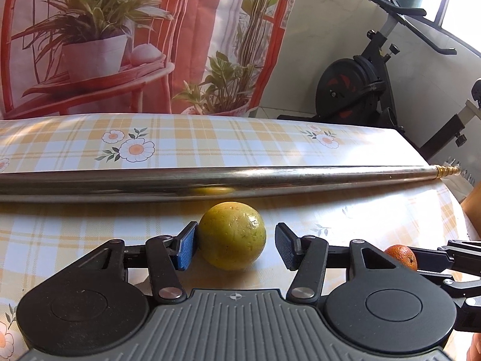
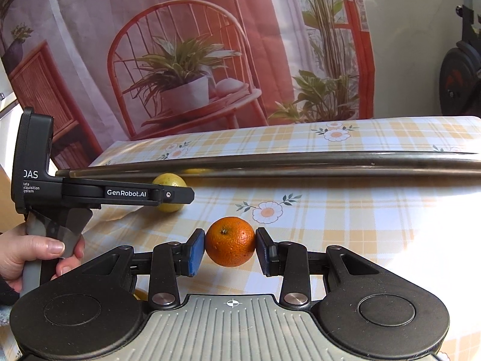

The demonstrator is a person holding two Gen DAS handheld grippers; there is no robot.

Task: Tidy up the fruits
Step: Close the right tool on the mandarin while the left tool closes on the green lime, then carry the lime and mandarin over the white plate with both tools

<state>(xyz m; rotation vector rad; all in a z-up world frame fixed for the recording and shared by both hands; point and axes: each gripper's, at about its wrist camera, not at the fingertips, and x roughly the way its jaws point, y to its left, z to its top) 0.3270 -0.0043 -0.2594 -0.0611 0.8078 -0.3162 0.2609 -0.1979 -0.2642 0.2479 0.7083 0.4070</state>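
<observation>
A yellow-green round fruit rests on the checked tablecloth, just in front of a metal pole. My left gripper is open around it: the left blue pad touches its side and the right pad stands a small gap away. A small orange sits between the pads of my right gripper, which is shut on it. Whether the orange is off the cloth is unclear. The orange also shows at the right of the left wrist view. The yellow-green fruit appears behind the left gripper's finger.
A long metal pole lies across the table behind both fruits. A person's hand holds the left gripper's handle. A printed curtain hangs behind the table. An exercise bike stands past the table's far right corner.
</observation>
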